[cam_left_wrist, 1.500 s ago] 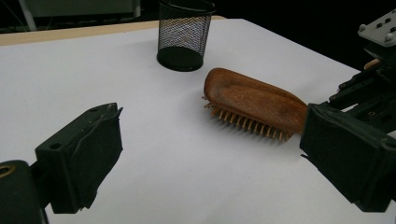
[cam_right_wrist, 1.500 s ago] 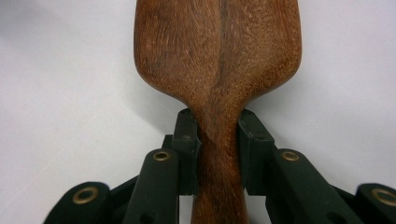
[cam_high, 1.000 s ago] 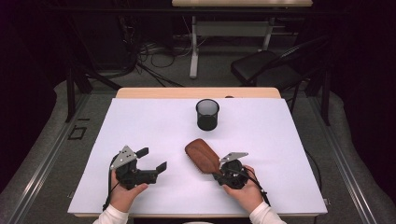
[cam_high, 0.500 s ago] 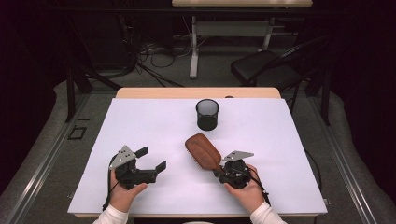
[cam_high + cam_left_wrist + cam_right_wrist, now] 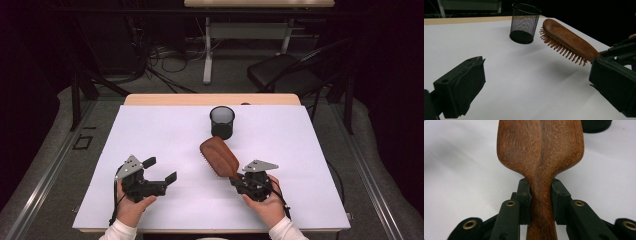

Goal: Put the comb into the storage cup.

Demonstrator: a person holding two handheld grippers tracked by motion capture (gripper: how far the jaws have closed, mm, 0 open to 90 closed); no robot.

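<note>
A brown wooden hairbrush (image 5: 219, 156) hangs a little above the white table (image 5: 150, 130), bristles down, its head pointing toward a black mesh cup (image 5: 222, 121). My right gripper (image 5: 236, 179) is shut on the brush's handle; in the right gripper view its pads (image 5: 524, 195) press the narrow neck of the hairbrush (image 5: 540, 152). My left gripper (image 5: 161, 170) rests at the front left, open; its jaws have just been opening, with nothing between them. In the left gripper view, the hairbrush (image 5: 566, 41) and mesh cup (image 5: 524, 22) lie beyond the left gripper (image 5: 536, 87).
The mesh cup stands upright near the table's far middle, just beyond the brush head. A wooden strip (image 5: 210, 99) borders the far edge. Behind the table stand a dark chair (image 5: 285, 75) and a desk frame (image 5: 207, 55) with cables on the floor.
The left gripper's jaws stand slightly wider apart. The right hand and the hairbrush keep about the same place.
</note>
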